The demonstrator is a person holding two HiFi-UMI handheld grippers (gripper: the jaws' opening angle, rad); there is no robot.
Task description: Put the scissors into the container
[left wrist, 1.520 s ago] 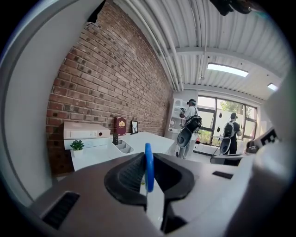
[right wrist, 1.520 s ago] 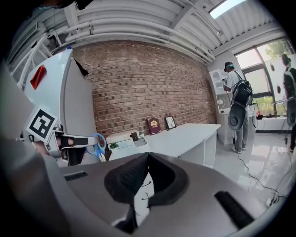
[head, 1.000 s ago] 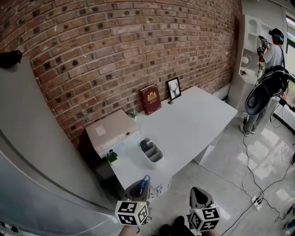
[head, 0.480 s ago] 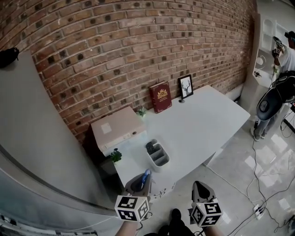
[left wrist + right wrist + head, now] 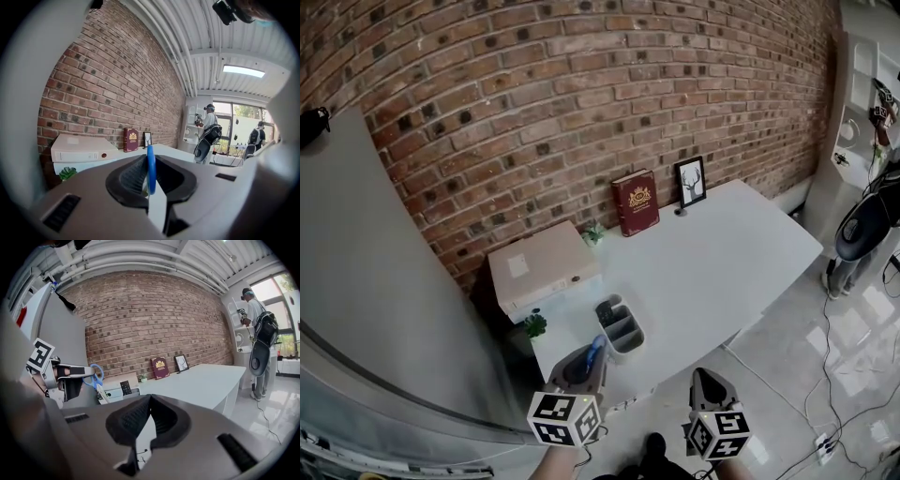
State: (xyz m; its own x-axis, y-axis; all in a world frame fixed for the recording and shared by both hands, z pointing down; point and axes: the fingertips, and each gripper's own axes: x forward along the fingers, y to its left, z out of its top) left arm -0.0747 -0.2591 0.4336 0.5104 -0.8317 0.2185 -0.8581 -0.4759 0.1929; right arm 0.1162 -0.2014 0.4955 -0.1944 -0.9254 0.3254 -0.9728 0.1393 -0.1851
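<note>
The left hand-held gripper (image 5: 581, 364) is shut tight on the scissors (image 5: 151, 165). The blue handle of the scissors sticks up from between its two black pads. In the right gripper view the scissors hang in the air with the blue handle on top and the pale blades pointing down. The right hand-held gripper (image 5: 148, 401) has its pads pressed together, and there is nothing between them. Both hand-held grippers are low in the head view, at the near edge of the desk (image 5: 722, 258), with the left one closer to it. The scissors are not in the container (image 5: 622, 328) yet. The container is a small pale box with a few open parts. It stands on the desk just past the left hand-held gripper, and something dark sits in its far part. A tiny green plant (image 5: 534, 324) is near it to the left. Behind that is a big white box (image 5: 546, 265), and another little plant (image 5: 594, 232) is beside the box. A red book (image 5: 636, 202) and a picture frame (image 5: 691, 181) lean on the brick wall (image 5: 581, 94) at the back of the desk. Far off to the right, a person (image 5: 257, 319) stands by a white shelf (image 5: 861, 103).
</note>
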